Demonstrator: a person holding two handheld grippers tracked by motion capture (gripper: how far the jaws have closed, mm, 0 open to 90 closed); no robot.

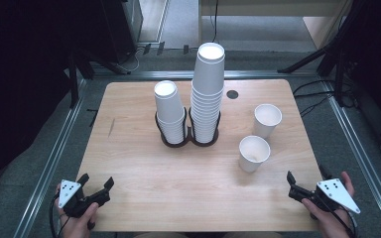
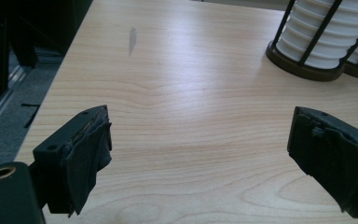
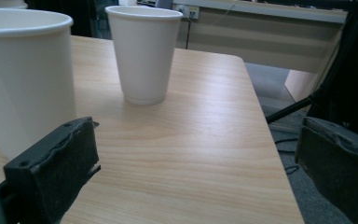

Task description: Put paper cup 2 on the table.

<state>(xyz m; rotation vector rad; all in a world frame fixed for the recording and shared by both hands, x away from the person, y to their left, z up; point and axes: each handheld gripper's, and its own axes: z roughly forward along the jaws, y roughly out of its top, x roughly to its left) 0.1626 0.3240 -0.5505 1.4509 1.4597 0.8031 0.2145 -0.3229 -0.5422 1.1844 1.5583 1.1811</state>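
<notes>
Item: two loose paper cups, white, upright, mouths up, long axis vertical.
- Near cup [image 1: 253, 153]: stands ahead of the right gripper [image 1: 307, 184] and to its left, apart from it; in the right gripper view it looms just beyond the left jaw.
- Far cup [image 1: 267, 119]: farther ahead along the same line, near the first but not touching.
- Right gripper: jaws spread wide, holding nothing. The nearer claw to both cups, so the likely one to reach.
- Left gripper [image 1: 95, 190]: jaws wide, empty, well apart from the loose cups; the cup holder [image 2: 303, 69] with two nested stacks sits ahead and to its right.
- Table [image 1: 129, 163]: light wood.
- Markings: no brand, label or writing legible on any cup.
</notes>
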